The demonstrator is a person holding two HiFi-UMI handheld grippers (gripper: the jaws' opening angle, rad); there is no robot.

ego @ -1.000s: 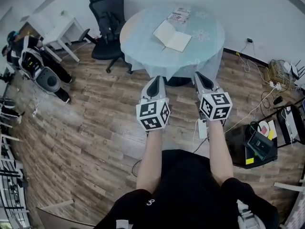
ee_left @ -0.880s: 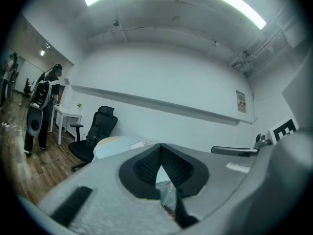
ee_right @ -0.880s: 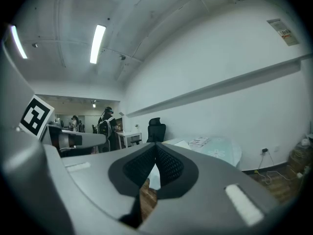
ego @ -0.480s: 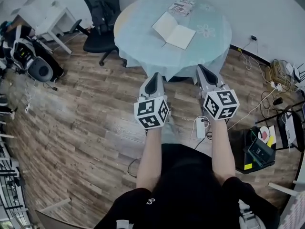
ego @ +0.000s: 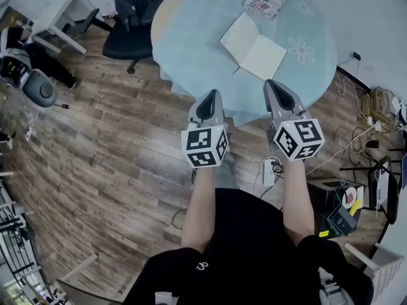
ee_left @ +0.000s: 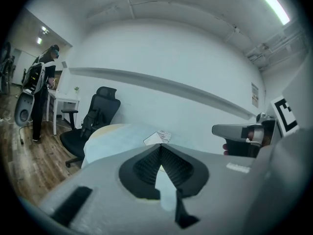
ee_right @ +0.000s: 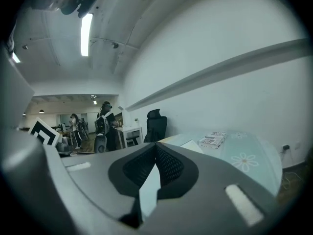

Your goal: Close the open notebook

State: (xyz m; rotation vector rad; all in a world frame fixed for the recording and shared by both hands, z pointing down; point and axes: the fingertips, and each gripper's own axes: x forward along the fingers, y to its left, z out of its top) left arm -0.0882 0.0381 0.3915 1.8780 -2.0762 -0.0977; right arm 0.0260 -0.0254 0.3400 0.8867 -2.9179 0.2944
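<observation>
On the round table [ego: 191,43] the notebook [ego: 253,46] lies open and flat, spread running diagonally far-left to near-right. Left gripper [ego: 212,95] and right gripper [ego: 272,85] hover at the table's near edge, jaws together, empty.

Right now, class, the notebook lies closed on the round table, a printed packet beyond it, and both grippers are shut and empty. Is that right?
No: the notebook lies open, pages spread, as the head view shows. The rest holds: it is on the round table, the printed packet beyond it, and the left gripper and right gripper are shut and empty.
</observation>
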